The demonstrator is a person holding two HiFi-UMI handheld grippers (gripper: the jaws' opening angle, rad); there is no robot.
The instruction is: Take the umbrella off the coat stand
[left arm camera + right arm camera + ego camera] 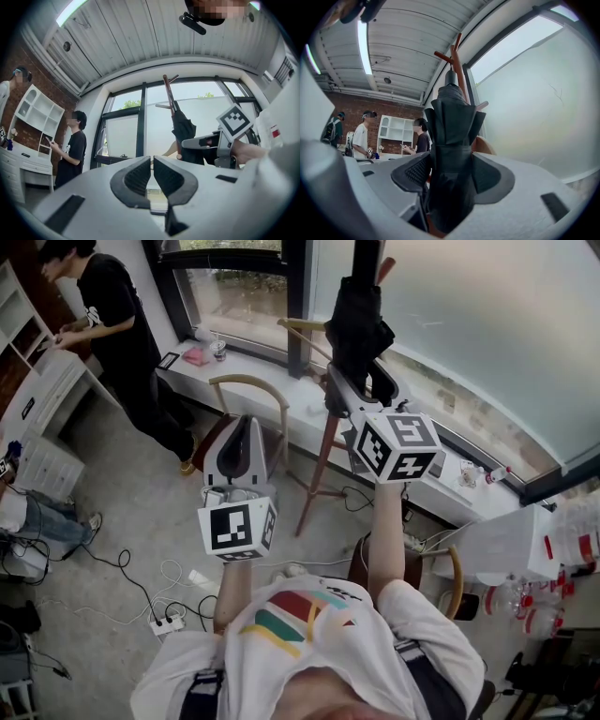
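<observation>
**Bracketing the umbrella: gripper vs. long axis**

Right gripper (pixel 452 174) points about level w/ the folded black umbrella (pixel 452 123) dead ahead, i.e. already between its jaws. Jaws stand wide; the pads meet the fabric on both sides, so it reads as a hold, though how firm cannot be told. Umbrella's long axis runs upright and crosses the jaw line at roughly a right angle. Most of its length rises above the gripper, and only a short stretch shows below the pads. The coat stand (pixel 458 52) is just behind the umbrella and slightly to the gripper's right. Its pegs branch off above the umbrella's top end, and how the umbrella hangs from them is too small to make out.

Left gripper (pixel 153 176) has its jaws almost together w/ nothing between them. From it the umbrella lies ahead, up and to the right, well apart, so the right hand is the nearer one by far.

Judgement: the next move turns on that upright axis. The umbrella prob. needs to travel up along the pole to clear the peg before it is drawn back toward the person. A straight pull back risks snagging it on the peg or tipping the stand.
</observation>
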